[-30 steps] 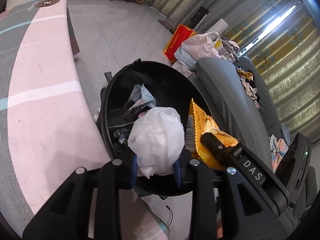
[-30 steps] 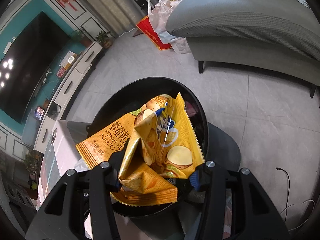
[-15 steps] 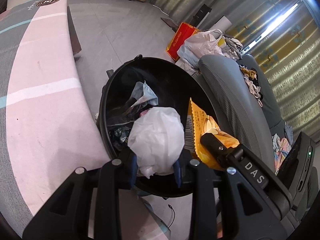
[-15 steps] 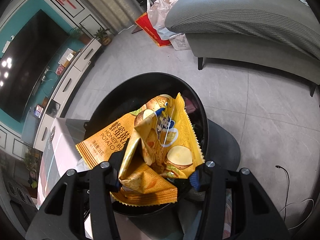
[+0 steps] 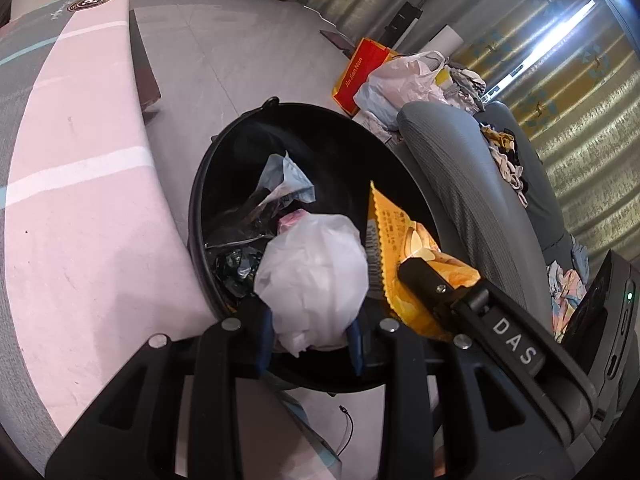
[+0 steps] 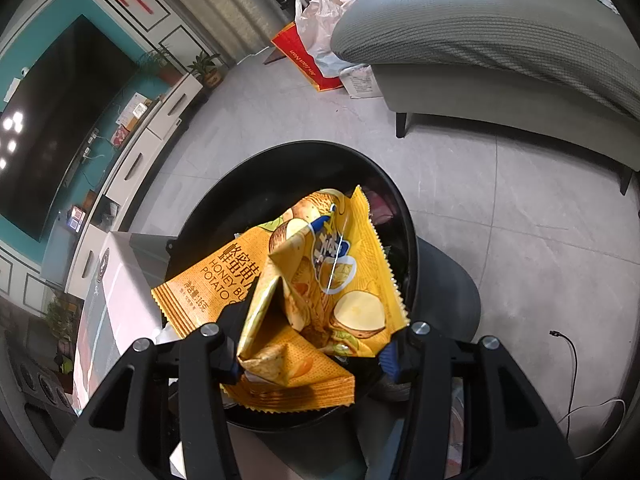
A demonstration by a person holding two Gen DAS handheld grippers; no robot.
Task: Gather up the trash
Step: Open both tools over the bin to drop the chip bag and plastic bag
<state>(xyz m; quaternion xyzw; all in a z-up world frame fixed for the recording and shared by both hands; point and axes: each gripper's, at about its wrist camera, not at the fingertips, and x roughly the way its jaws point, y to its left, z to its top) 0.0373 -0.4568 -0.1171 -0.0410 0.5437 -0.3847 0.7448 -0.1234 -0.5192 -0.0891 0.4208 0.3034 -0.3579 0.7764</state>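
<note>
A round black trash bin (image 5: pixel 200 216) (image 6: pixel 224 192) stands on the floor with clear and dark wrappers inside. My left gripper (image 5: pixel 312 336) is shut on a crumpled white plastic bag (image 5: pixel 316 276) held over the bin's near rim. My right gripper (image 6: pixel 316 350) is shut on a folded yellow potato chip bag (image 6: pixel 328 280), also above the bin. In the left wrist view the chip bag (image 5: pixel 394 240) and the right gripper's black finger show at the right.
A pink and grey table top (image 5: pixel 72 208) borders the bin on the left. A grey sofa (image 5: pixel 460 184) (image 6: pixel 500 48) stands beyond it, with plastic bags and a red paper bag (image 5: pixel 360 76) at its end. A cable (image 6: pixel 568 360) lies on the tiled floor.
In the left wrist view the bin has slid slightly down and right in the frame. Both grips are unchanged.
</note>
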